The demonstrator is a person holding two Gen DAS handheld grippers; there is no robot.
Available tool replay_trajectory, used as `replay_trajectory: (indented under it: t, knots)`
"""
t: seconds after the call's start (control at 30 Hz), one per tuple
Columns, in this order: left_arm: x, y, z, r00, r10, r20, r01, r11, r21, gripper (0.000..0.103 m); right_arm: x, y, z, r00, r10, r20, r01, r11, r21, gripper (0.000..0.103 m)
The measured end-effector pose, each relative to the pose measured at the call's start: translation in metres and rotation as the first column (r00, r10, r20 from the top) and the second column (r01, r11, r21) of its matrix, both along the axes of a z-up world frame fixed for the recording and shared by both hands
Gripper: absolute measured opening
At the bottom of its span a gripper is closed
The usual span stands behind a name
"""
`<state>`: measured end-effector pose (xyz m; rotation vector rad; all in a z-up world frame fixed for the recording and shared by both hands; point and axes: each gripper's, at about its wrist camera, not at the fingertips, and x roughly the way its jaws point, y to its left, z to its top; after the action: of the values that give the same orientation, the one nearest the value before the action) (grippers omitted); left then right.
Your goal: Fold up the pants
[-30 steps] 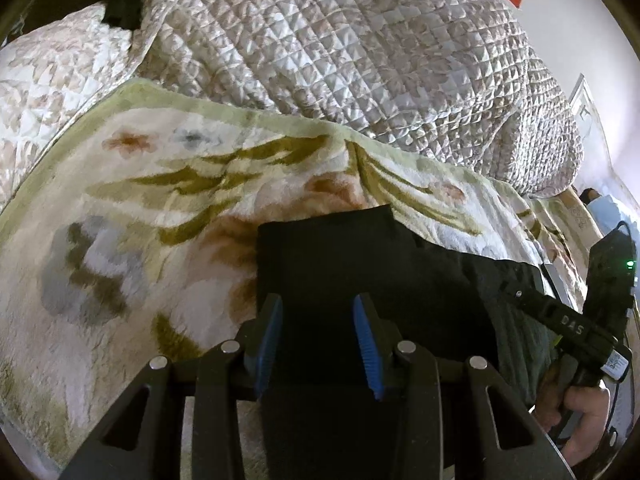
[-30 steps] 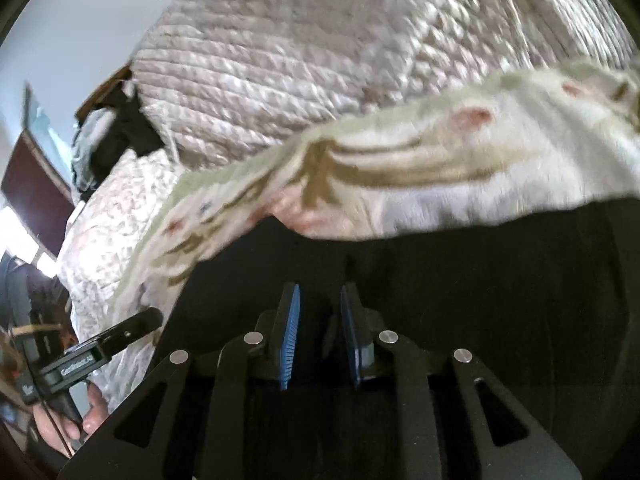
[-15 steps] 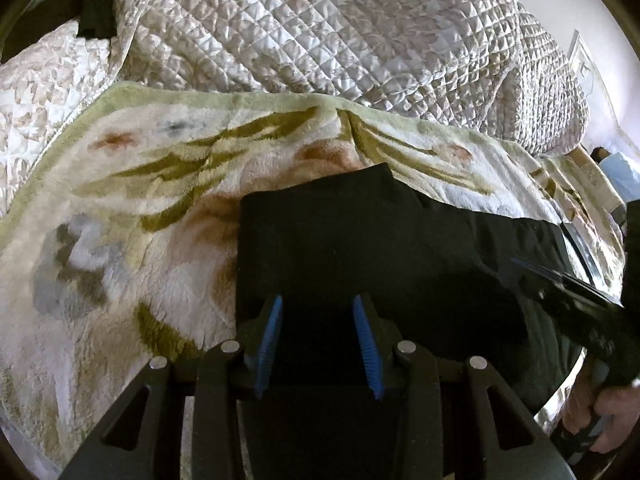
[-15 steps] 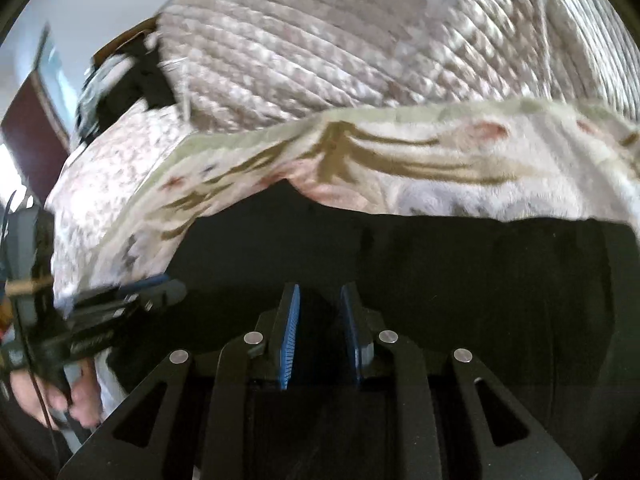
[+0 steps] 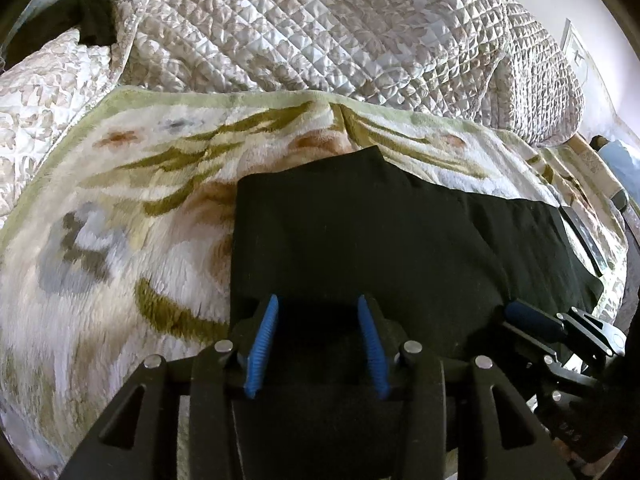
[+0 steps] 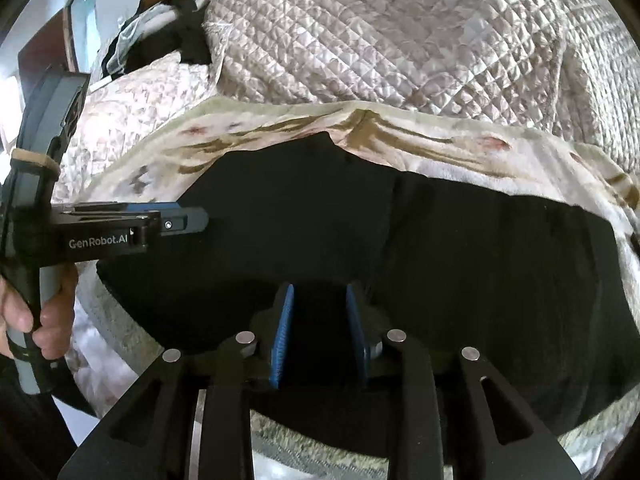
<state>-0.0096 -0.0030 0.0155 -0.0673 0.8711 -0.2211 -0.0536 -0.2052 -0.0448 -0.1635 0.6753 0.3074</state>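
Observation:
Black pants (image 5: 360, 232) lie flat on a floral plush blanket (image 5: 120, 208) on the bed; they also show in the right wrist view (image 6: 400, 240). My left gripper (image 5: 318, 308) is open, fingers apart over the near left edge of the pants; black cloth lies between the blue pads (image 5: 262, 340), and I cannot tell if they touch it. My right gripper (image 6: 320, 300) is open over the pants' near edge, pads (image 6: 283, 332) partly apart. Each gripper shows in the other's view: the right one (image 5: 560, 328) and the left one (image 6: 176, 220).
A quilted cream bedspread (image 5: 340, 28) is bunched up behind the blanket. A pillow (image 5: 36, 80) and dark clothing (image 5: 92, 20) lie at the far left. The blanket's near edge (image 6: 120, 320) hangs off the bed. A hand (image 6: 48, 320) holds the left gripper's handle.
Both grippers have come down and nearer to the pants' near edge. The right gripper's pads have opened a little wider. The two grippers have drawn closer to each other.

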Motion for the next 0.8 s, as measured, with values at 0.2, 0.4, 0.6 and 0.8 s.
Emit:
replay_trajectory:
  t: [0.2,0.4,0.6,0.8]
  knots:
    - [-0.019,-0.004,-0.002,0.999,0.011,0.05,-0.012,0.999,0.034,0.047,-0.017,-0.003,-0.004,0.999,-0.038,0.039,0.039,0.999,-0.017,0.029]
    - [-0.025,-0.005,-0.003,0.997,0.013,0.075,-0.016,0.999,0.042,0.049,-0.022,-0.006,-0.004,0.997,-0.055,0.044,0.056,0.998,-0.009,0.03]
    - [-0.032,-0.005,-0.003,0.996,0.016,0.085,-0.019,0.999,0.035,0.05,-0.028,-0.012,-0.003,0.996,-0.074,0.044,0.074,0.997,0.009,0.03]
    - [-0.033,-0.008,-0.003,0.996,0.016,0.091,-0.02,0.999,0.047,0.053,-0.025,-0.032,0.003,0.994,-0.105,0.012,0.104,0.993,0.055,0.03]
